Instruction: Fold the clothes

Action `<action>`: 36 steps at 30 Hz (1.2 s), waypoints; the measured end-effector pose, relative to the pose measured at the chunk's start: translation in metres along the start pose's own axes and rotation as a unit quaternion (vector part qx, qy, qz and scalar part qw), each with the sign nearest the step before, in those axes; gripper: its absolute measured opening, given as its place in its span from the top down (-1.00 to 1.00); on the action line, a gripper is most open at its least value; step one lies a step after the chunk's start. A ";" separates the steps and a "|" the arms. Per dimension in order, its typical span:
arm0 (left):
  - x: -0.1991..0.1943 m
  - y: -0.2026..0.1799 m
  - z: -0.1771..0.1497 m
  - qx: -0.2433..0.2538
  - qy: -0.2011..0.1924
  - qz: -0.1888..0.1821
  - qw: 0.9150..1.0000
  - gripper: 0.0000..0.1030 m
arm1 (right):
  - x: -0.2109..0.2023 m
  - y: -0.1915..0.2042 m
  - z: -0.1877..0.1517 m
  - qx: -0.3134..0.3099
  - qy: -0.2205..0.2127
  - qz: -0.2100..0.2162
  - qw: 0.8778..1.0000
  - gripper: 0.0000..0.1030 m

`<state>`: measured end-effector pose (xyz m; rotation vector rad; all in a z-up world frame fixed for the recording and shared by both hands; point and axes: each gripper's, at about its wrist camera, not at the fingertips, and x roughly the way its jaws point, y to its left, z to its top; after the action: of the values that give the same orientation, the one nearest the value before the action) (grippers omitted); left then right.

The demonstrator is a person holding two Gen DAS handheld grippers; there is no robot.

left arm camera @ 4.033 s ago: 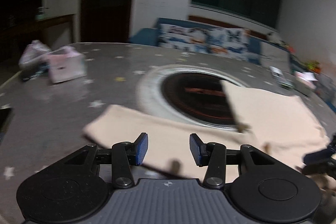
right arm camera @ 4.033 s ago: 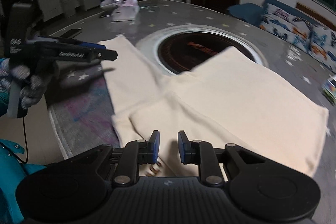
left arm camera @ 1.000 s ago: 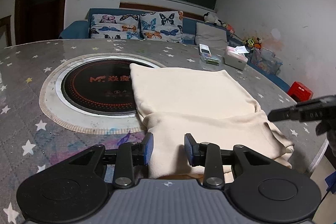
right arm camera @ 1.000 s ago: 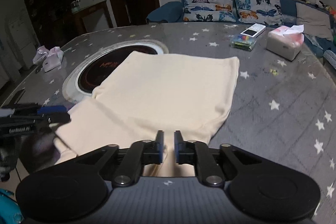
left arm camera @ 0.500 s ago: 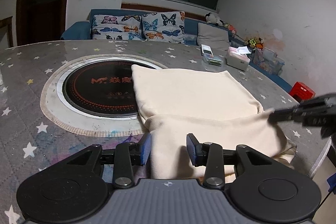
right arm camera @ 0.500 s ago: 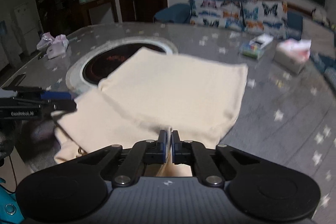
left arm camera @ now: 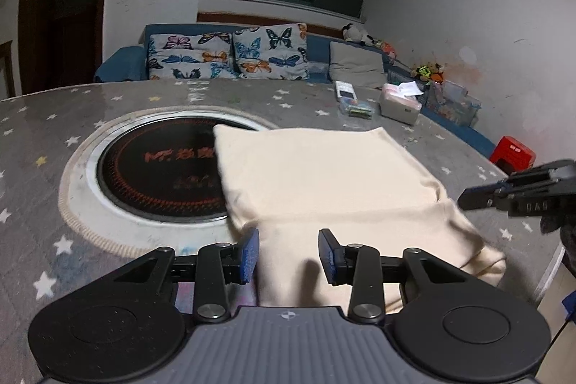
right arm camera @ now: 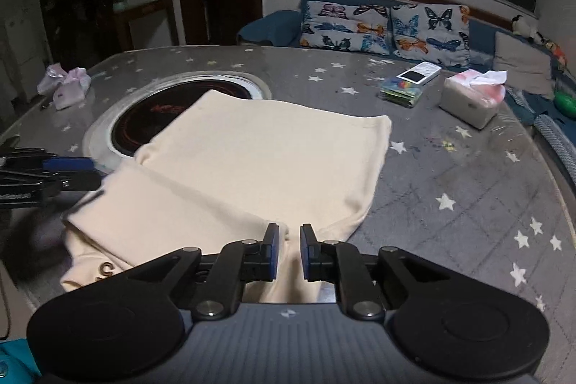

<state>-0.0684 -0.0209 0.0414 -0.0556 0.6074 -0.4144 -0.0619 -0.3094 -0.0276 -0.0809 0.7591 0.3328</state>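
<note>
My left gripper (left arm camera: 288, 251) hangs low over the near edge of the cream garment (left arm camera: 324, 175), its blue pads spread wide with cloth showing between them but not pinched. My right gripper (right arm camera: 289, 251) has its pads parted by a narrow gap, released, with the cloth's near corner lying under and between them; I can't quite tell whether the pads brush the fabric, since the gripper body hides the lowest edge. The garment lies folded on the star-patterned table (right arm camera: 450, 175), a doubled flap across its near side, its far corner overlapping the round black hotplate (left arm camera: 154, 171). A small dark mark near the garment's lower left hem is too small to read. A tissue box (right arm camera: 473, 101) sits well apart, toward the sofa (left arm camera: 216, 56).
</note>
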 end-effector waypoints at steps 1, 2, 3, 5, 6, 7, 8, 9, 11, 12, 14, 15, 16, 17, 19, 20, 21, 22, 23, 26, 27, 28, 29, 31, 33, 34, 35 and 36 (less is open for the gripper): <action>-0.001 -0.002 0.000 0.003 -0.001 -0.007 1.000 0.35 | 0.000 0.001 -0.001 0.000 0.002 0.006 1.000 0.77; -0.003 -0.003 -0.001 0.006 0.000 -0.014 1.000 0.35 | 0.000 0.002 -0.003 -0.002 0.005 0.010 1.000 0.77; -0.004 -0.003 -0.004 0.010 0.002 -0.020 1.000 0.35 | 0.001 0.004 -0.005 -0.003 0.008 0.014 1.000 0.77; -0.005 -0.003 -0.010 0.018 0.011 -0.024 0.999 0.36 | 0.004 0.006 -0.012 -0.008 0.017 0.022 1.000 0.77; -0.005 -0.003 -0.013 0.021 0.017 -0.024 0.999 0.38 | 0.006 0.007 -0.015 -0.010 0.022 0.023 0.999 0.76; -0.004 -0.002 -0.017 0.024 0.024 -0.021 0.999 0.39 | 0.006 0.008 -0.016 -0.013 0.024 0.023 0.999 0.74; -0.004 -0.001 -0.019 0.026 0.029 -0.018 0.999 0.39 | 0.005 0.008 -0.015 -0.015 0.023 0.022 0.999 0.74; -0.004 0.001 -0.019 0.026 0.031 -0.016 0.999 0.39 | 0.003 0.008 -0.015 -0.017 0.022 0.021 0.999 0.74; -0.006 0.005 -0.020 0.025 0.033 -0.012 0.999 0.39 | 0.001 0.008 -0.014 -0.022 0.020 0.019 0.999 0.74; -0.007 0.006 -0.020 0.025 0.035 -0.010 0.999 0.39 | 0.000 0.009 -0.013 -0.024 0.019 0.017 0.999 0.74; -0.008 0.010 -0.020 0.025 0.037 -0.006 0.999 0.39 | -0.003 0.009 -0.012 -0.029 0.017 0.015 0.999 0.74; -0.008 0.011 -0.020 0.025 0.037 -0.004 0.999 0.39 | -0.002 0.009 -0.011 -0.030 0.014 0.015 0.999 0.74; -0.008 0.010 -0.017 0.027 0.033 -0.004 0.999 0.40 | 0.000 0.010 -0.008 -0.031 0.012 0.016 0.999 0.74; -0.006 0.008 -0.013 0.030 0.029 -0.004 0.999 0.40 | 0.002 0.010 -0.006 -0.032 0.009 0.016 0.999 0.74; 0.000 0.004 -0.006 0.033 0.024 -0.007 0.999 0.40 | 0.007 0.011 -0.002 -0.034 0.003 0.017 0.999 0.74; 0.004 0.002 -0.003 0.034 0.023 -0.010 0.999 0.40 | 0.009 0.011 0.000 -0.035 0.000 0.018 0.999 0.74; 0.010 0.000 -0.001 0.035 0.023 -0.011 0.999 0.40 | 0.011 0.011 0.002 -0.036 -0.003 0.018 0.999 0.74; 0.016 -0.002 0.002 0.036 0.024 -0.012 0.999 0.40 | 0.014 0.012 0.004 -0.037 -0.006 0.019 0.999 0.74; 0.023 -0.003 0.003 0.037 0.027 -0.009 0.999 0.40 | 0.016 0.012 0.006 -0.038 -0.009 0.019 0.999 0.74; 0.037 -0.004 0.004 0.041 0.034 -0.006 0.999 0.40 | 0.024 0.013 0.007 -0.039 -0.008 0.019 0.999 0.74; 0.040 -0.004 0.003 0.043 0.036 -0.005 0.998 0.40 | 0.027 0.013 0.006 -0.038 -0.002 0.019 0.999 0.74; 0.041 -0.003 0.003 0.046 0.035 -0.006 0.998 0.40 | 0.029 0.012 0.004 -0.040 0.003 0.017 0.999 0.74; 0.041 -0.003 0.002 0.048 0.035 -0.007 0.998 0.39 | 0.032 0.011 0.002 -0.042 0.007 0.014 0.999 0.74; 0.041 -0.002 0.000 0.053 0.034 -0.008 0.998 0.38 | 0.030 0.008 0.002 -0.036 0.009 0.012 0.999 0.74; 0.035 -0.003 0.000 0.056 0.033 -0.008 0.998 0.38 | 0.021 0.009 0.003 -0.037 0.002 0.013 0.999 0.74; 0.032 -0.004 -0.001 0.058 0.032 -0.008 0.998 0.38 | 0.016 0.011 0.002 -0.040 0.000 0.016 0.999 0.74; 0.028 -0.004 -0.001 0.060 0.031 -0.008 0.998 0.38 | 0.012 0.012 0.001 -0.043 -0.001 0.021 0.999 0.74; 0.023 -0.005 -0.002 0.063 0.030 -0.012 0.997 0.38 | 0.009 0.014 0.000 -0.046 0.000 0.026 0.999 0.74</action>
<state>-0.0543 -0.0347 0.0282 0.0708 0.6393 -0.4778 -0.0608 -0.2935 -0.0330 -0.1486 0.7470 0.4181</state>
